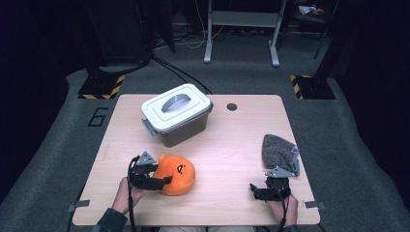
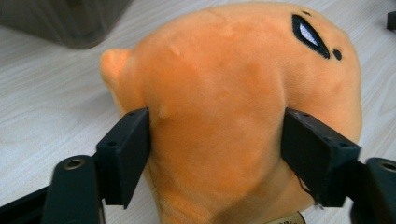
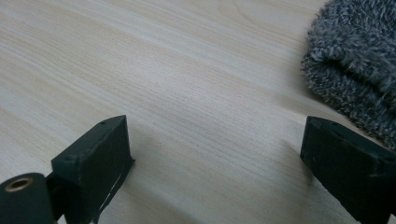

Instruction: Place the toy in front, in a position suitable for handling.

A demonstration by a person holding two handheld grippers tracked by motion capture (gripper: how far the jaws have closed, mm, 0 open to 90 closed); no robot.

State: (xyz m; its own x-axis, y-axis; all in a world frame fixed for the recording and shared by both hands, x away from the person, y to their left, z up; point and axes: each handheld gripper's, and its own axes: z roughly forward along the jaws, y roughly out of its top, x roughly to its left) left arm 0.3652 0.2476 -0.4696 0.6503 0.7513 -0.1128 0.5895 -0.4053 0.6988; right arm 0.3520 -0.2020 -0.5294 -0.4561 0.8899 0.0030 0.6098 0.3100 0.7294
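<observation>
A: Nearest the camera in the high view are the person's two hands at the near edge of the surface [image 1: 241, 145], each with its tongs. What is the left one doing?

B: The left tongs [image 1: 162, 181] are around the orange plush toy [image 1: 178, 174], which lies on the near left part of the surface. In the left gripper view both black pads sit against the toy's flanks [image 2: 224, 116], and the fabric looks slightly dented at the left pad, so I read it as a pinch taking hold.

A: And the right?

B: The right tongs [image 3: 215, 154] stand spread wide over bare wood at the near right, holding nothing. The grey fuzzy cloth [image 1: 278, 152] lies just beyond them, close to the right jaw but apart from it in the right gripper view.

A: Is anything lifted?

B: No. The toy looks to rest on the wood, so I judge the work at its start: the grasp is made or nearly made, and the carrying is still ahead.

A: Where might it go?

B: Possibly the grey bin [image 1: 176, 116] at the far middle-left. Its white lid with the handle is on, so if the toy belongs inside, the lid must come off first, perhaps a job for the free right hand. That is only my guess.
</observation>
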